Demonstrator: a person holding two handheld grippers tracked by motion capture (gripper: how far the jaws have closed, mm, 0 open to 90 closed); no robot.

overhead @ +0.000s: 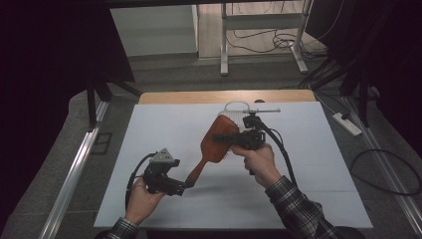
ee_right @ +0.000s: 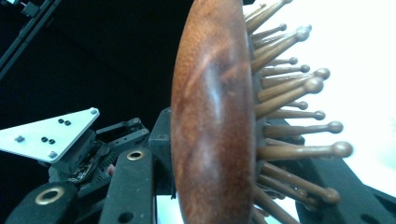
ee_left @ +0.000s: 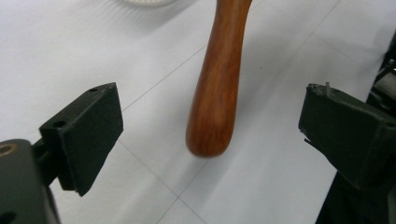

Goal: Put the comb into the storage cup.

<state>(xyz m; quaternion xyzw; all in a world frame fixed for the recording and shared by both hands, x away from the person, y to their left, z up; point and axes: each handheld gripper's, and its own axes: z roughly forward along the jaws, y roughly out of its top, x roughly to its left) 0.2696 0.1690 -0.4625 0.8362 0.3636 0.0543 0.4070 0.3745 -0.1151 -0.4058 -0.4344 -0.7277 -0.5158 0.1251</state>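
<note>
White sheeting covers the surface, dark curtains hanging behind. Right tongs clamp the wooden hairbrush by its head (bristles sideways), raised off the sheet; left tongs gape wide around its handle end, untouching.

Your high view looks forward and down over the tabletop. Your left gripper view sits close above the brush handle; your right one hugs its head. All three share the brush.
</note>
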